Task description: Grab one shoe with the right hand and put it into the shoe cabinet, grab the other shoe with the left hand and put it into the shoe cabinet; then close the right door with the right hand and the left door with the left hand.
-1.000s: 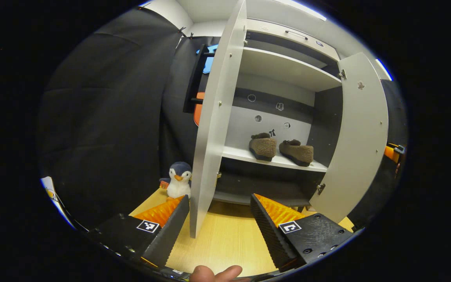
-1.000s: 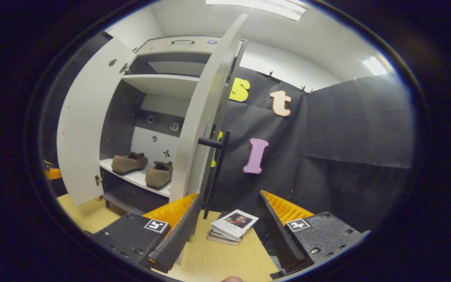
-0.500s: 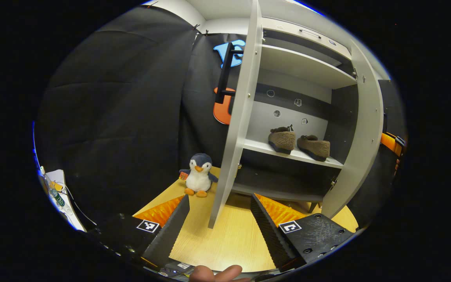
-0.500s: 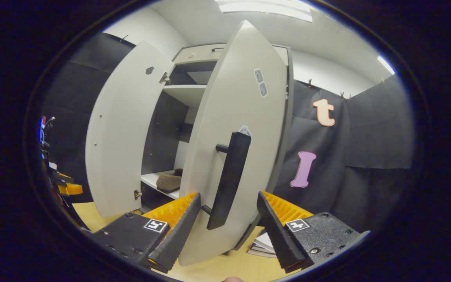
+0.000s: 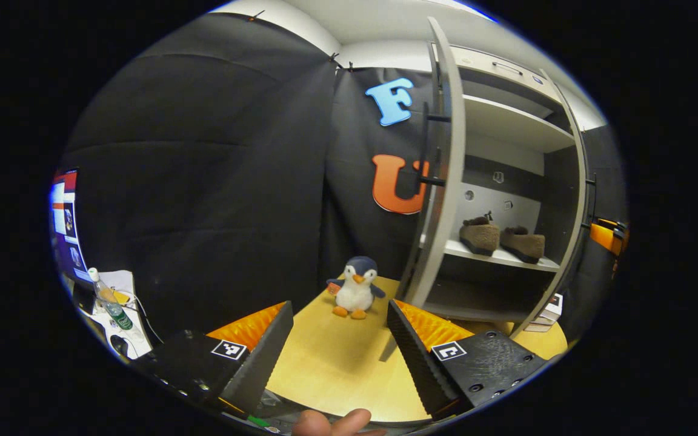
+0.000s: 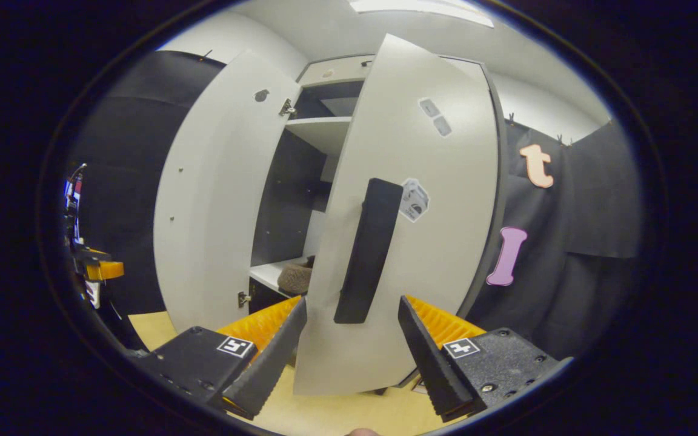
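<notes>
two fuzzy brown shoes sit side by side on the cabinet's white middle shelf, so we judge stowing done. the right gripper, jaws apart, faces the smooth right door and its bar handle. the left gripper, likewise apart, grips nothing.

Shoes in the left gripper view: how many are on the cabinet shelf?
2. One shoe sits on the left side of the middle shelf, and the other shoe lies right beside it, nearer the right door. No others are visible; the left door hides a little of the shelf.
</notes>
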`<state>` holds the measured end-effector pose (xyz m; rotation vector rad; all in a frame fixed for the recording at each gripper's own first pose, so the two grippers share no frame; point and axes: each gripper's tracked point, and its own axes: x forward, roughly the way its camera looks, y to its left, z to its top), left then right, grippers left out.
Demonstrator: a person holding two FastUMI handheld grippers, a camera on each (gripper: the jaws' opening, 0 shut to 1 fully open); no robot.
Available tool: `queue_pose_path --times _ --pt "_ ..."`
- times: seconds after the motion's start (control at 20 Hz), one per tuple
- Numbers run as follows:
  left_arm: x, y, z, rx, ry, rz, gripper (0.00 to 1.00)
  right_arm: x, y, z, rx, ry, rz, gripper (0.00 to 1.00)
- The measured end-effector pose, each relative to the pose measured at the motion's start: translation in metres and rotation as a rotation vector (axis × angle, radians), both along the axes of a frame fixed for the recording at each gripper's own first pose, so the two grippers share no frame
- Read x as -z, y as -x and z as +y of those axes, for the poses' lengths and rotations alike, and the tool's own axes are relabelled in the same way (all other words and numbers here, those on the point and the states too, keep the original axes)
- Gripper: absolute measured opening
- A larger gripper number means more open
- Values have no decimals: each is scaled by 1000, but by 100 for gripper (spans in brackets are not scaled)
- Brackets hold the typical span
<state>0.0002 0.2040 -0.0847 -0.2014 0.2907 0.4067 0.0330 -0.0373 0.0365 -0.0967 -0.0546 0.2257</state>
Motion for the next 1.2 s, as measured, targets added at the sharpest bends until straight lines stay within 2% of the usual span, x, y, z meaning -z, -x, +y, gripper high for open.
queue_pose_path --times 0.2,0.4,0.45,0.65,0.7,0.75,0.8,1.0,1.2 --pt "2 -46 20 73 -14 12 95 10 17 -10 26 -21 37 99" --pt "1 -102 -1 193 67 -22 95 27 36 -17 54 0 80 99" --pt "1 -108 -8 213 63 -16 95 30 41 -19 61 10 91 99" --pt "-16 -113 -16 270 -114 -54 92 38 59 -26 80 -2 117 99" --pt "-18 -115 -27 292 -110 -57 80 40 60 -24 80 -7 126 99" --pt "-17 -115 -35 309 -83 -51 80 42 61 -24 82 -5 134 99" --pt "-16 -115 -43 321 -58 -51 94 44 63 -23 83 -2 139 99" --pt "-12 -121 -74 351 -15 -74 94 43 61 -20 79 -13 133 99" --pt "-5 -129 -99 355 104 -57 94 50 57 -14 60 -38 155 99"
